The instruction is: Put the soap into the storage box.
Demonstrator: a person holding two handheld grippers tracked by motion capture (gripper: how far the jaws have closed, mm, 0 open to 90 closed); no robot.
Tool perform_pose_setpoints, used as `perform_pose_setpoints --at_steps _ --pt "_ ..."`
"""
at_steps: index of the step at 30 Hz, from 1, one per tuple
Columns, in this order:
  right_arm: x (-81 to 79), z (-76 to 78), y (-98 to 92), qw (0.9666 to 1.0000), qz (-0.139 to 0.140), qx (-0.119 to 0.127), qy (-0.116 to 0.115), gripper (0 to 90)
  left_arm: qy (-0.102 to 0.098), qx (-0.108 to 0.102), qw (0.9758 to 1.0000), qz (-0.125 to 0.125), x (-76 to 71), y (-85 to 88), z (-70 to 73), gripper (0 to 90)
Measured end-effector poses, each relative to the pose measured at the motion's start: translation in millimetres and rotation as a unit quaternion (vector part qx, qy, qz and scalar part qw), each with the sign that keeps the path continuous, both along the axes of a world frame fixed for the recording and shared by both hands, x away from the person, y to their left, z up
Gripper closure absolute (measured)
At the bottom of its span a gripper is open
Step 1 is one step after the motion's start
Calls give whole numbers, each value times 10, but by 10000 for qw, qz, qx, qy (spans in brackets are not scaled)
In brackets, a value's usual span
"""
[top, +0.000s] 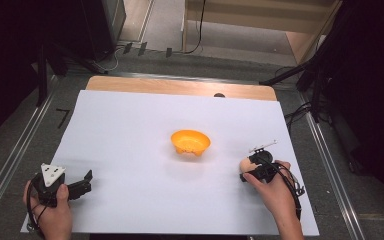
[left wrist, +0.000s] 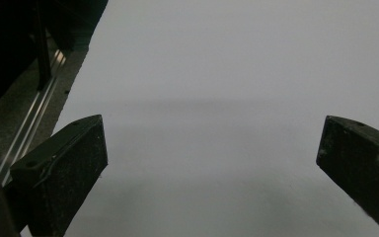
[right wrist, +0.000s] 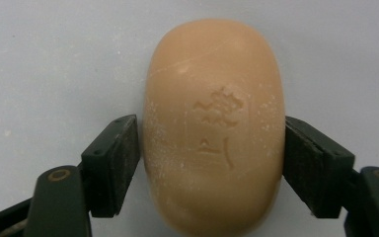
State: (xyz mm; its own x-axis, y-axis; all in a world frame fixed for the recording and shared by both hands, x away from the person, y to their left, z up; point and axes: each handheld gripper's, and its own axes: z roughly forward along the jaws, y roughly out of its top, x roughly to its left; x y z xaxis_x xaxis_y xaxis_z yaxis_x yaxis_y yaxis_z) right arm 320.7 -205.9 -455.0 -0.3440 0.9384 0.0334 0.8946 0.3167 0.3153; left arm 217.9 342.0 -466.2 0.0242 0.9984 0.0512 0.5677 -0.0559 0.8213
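Soap, a tan oval bar [right wrist: 213, 128], sits clamped between the right gripper [top: 256, 165] jaws near the white table's [top: 130, 140] right edge. The left gripper [left wrist: 212, 163] rests wide apart, empty. An orange bowl [top: 190, 142] stands mid-table.

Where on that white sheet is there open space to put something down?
Most of the white sheet is bare: the wide stretch between the left gripper and the orange bowl, plus the far strip behind the bowl. It is tighter on the right, where the right gripper clamps a bar of soap.
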Motion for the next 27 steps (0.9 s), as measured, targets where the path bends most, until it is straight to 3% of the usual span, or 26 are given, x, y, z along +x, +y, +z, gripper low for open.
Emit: perform_pose_setpoints --at_steps 2,15,24,27 --pt "10 7 -17 10000 -4 11 35 326 -2 1 10000 3 -1 -1 0 0" --pt "100 19 14 9991 104 -162 380 319 0 -17 10000 21 0 2 0 0" --pt "96 21 0 9993 142 -88 344 330 3 -12 10000 17 -1 3 1 0" --pt "98 30 -30 9986 373 -57 363 331 -21 -26 10000 32 -4 2 0 0"
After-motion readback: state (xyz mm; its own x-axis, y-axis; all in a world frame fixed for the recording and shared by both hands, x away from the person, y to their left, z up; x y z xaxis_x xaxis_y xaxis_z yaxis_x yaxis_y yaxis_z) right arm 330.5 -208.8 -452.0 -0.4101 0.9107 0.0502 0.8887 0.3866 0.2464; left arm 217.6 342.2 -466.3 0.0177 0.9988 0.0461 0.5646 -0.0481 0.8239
